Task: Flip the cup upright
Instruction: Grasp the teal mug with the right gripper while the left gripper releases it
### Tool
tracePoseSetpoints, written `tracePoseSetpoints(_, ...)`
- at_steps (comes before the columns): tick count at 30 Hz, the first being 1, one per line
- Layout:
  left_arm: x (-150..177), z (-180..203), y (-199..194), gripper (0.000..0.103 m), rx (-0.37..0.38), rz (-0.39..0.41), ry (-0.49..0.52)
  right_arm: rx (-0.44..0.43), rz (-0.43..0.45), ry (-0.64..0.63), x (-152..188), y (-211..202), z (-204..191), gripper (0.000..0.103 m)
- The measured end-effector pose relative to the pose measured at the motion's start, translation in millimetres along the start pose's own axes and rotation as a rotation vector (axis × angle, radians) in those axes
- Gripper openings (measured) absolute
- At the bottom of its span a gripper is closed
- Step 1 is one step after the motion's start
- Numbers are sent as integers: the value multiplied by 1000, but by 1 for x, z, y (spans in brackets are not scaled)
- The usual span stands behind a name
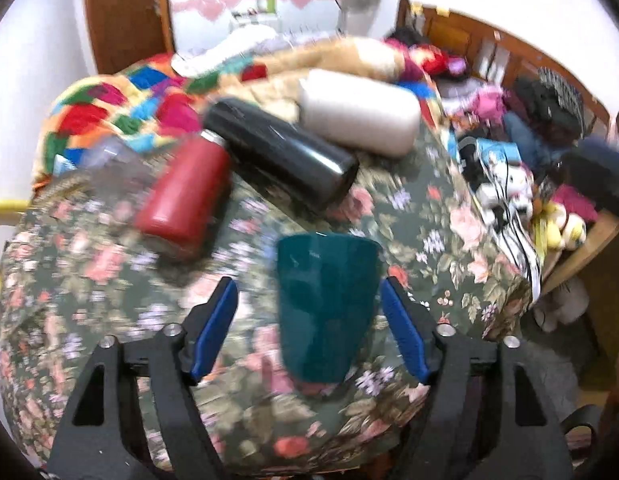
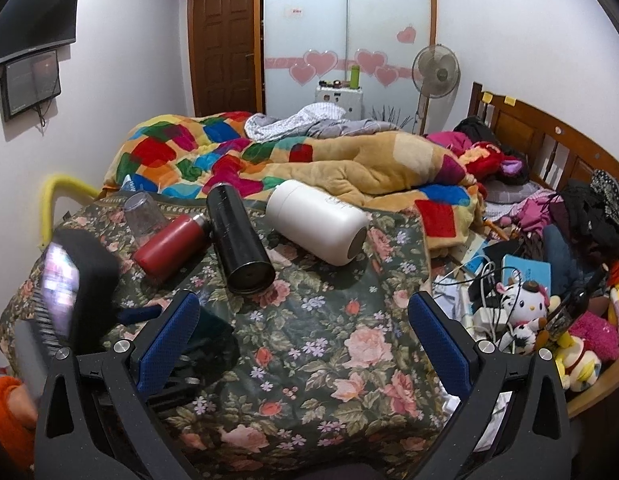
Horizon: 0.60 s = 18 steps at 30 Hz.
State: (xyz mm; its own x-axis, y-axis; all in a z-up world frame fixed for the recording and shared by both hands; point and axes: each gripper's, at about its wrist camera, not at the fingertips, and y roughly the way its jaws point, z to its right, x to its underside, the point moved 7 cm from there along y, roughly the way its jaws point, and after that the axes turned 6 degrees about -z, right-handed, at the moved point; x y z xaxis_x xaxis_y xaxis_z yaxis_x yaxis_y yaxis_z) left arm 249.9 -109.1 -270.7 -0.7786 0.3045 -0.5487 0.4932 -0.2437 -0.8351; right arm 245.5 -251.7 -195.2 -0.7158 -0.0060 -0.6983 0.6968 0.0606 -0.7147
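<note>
While cup [image 1: 327, 304] lies on floral cloth [image 1: 429, 220], left hand-held gripper [image 1: 309, 300] spread around it, pads apart from its sides. Right hand-held gripper [image 2: 303, 312] spread, nothing between. 3 flasks [image 1: 281, 152] beyond.

1. I see a red metal flask [image 2: 169, 246], a black cylindrical flask [image 2: 239, 240] and a white canister [image 2: 317, 228], all on their sides on the floral-cloth surface [image 2: 329, 344].
2. An upside-down clear plastic tumbler [image 2: 143, 214] stands behind the red flask.

Before me, the floral-clothed surface [image 2: 349, 344] carries a teal cup [image 1: 329, 304], and a red flask [image 2: 169, 246], black flask [image 2: 239, 240] and white bottle [image 2: 317, 226] on their sides.
</note>
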Motion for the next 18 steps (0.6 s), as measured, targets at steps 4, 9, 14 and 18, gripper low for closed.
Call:
tracePoseSetpoints(4,8,-40,-49,87,-141,116,-51,-54,-93,8,5,24,-15,103)
tracePoseSetpoints(9,24,-88,-77,89,-262,154,-136,-139,-252,40,24,67,-41,103)
tracePoseSetpoints(14,50,-119,-78,89,-302,129,-208,-218,-387,98,39,101,-64,96)
tracePoseSetpoints(18,64,-129,-72,89,-294,109,-242,-273,-467,168,46,118,-76,93)
